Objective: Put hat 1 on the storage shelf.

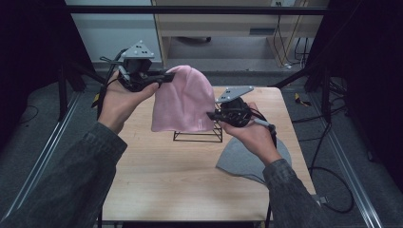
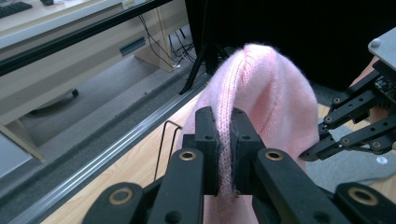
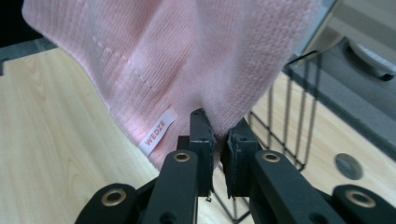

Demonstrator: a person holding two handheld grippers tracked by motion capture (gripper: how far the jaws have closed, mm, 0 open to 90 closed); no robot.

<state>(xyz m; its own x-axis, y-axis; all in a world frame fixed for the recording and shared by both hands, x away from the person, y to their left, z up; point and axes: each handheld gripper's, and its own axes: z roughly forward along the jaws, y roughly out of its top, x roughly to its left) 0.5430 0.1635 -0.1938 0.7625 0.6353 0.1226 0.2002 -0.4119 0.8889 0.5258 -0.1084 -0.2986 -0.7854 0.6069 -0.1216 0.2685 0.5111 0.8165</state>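
A pink knit beanie [image 1: 183, 99] hangs in the air above the table, held between both grippers. My left gripper [image 1: 165, 77] is shut on the hat's top edge, and the left gripper view shows the pink knit [image 2: 261, 88] pinched between its jaws [image 2: 225, 154]. My right gripper [image 1: 212, 115] is shut on the hat's lower rim near its right corner; in the right gripper view the pink fabric [image 3: 187, 51] with a small white label [image 3: 158, 129] runs down between the jaws [image 3: 217, 154].
A black wire basket [image 1: 198, 135] stands on the wooden table [image 1: 161, 175] just under the hat. A grey beanie [image 1: 237, 161] lies flat at the table's right, partly under the right forearm. Black frame poles stand at both sides.
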